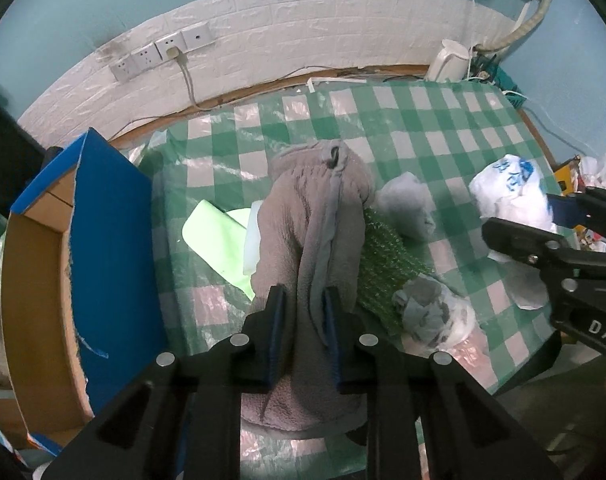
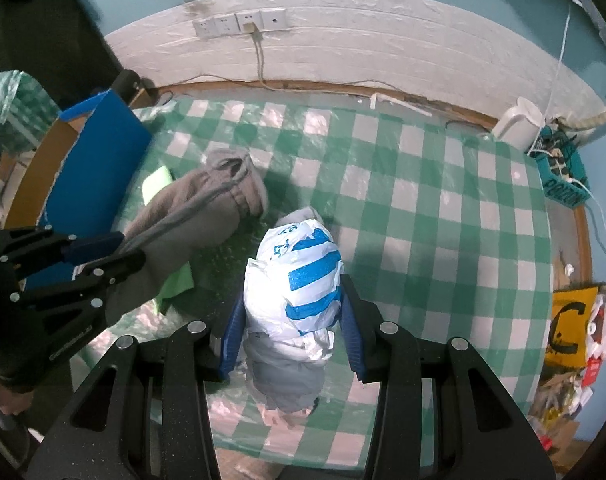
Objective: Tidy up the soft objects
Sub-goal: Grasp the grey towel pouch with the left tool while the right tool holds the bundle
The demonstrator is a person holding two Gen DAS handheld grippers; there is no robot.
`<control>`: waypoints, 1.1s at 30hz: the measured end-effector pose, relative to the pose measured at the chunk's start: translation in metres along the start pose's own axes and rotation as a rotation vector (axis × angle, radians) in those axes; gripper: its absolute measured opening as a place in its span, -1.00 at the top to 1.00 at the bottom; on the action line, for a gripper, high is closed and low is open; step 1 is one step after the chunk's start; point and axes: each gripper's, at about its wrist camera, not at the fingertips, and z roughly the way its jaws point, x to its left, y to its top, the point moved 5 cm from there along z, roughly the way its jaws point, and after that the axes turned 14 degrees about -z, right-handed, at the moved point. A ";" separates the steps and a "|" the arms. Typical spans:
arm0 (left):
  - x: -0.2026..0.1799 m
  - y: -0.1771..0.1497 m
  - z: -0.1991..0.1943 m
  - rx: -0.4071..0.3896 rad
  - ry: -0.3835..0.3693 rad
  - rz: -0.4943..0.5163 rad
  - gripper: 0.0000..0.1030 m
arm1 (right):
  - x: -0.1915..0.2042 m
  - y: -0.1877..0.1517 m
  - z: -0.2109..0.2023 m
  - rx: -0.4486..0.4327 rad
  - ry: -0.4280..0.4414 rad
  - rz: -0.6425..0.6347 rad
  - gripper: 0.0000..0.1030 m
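Left jaws: the left gripper (image 1: 303,300) pinches a fold of the grey fleece garment (image 1: 311,216); the two blue pads press on the cloth from both sides.
Grey fleece garment: it hangs from the left jaws and its far end, with a drawstring, lies on the checked tablecloth (image 1: 423,120). In the right wrist view it runs from the left gripper (image 2: 119,248) toward the middle of the table.
Right jaws: the right gripper (image 2: 291,300) holds a white plastic bag with blue stripes (image 2: 299,276); the pads touch the bag on its left and right sides.
White plastic bag: it is stuffed and crumpled, with grey cloth showing at its lower end, and it sits between the right jaws above the tablecloth.
Beside the garment: a light green cloth (image 1: 215,232) on its left, a dark green knitted piece (image 1: 387,256) on its right, partly under it.
Other soft things: a grey-white bundle (image 1: 407,204) and a small grey-and-white bundle (image 1: 435,312) lie on the tablecloth near the knitted piece.
Box: an open cardboard box with blue sides (image 1: 115,240) stands at the left edge of the table.
Back of the table: a white kettle (image 1: 449,60) near the wall.
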 end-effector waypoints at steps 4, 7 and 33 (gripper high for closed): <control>0.006 0.002 -0.005 -0.001 -0.025 -0.020 0.66 | 0.003 0.002 0.000 0.005 0.003 -0.007 0.18; 0.010 0.002 -0.008 -0.004 -0.038 -0.033 0.69 | 0.004 0.002 0.002 0.010 -0.001 -0.007 0.18; -0.002 -0.012 0.057 0.131 0.037 -0.001 -0.56 | 0.007 -0.009 0.023 0.070 0.000 -0.013 0.18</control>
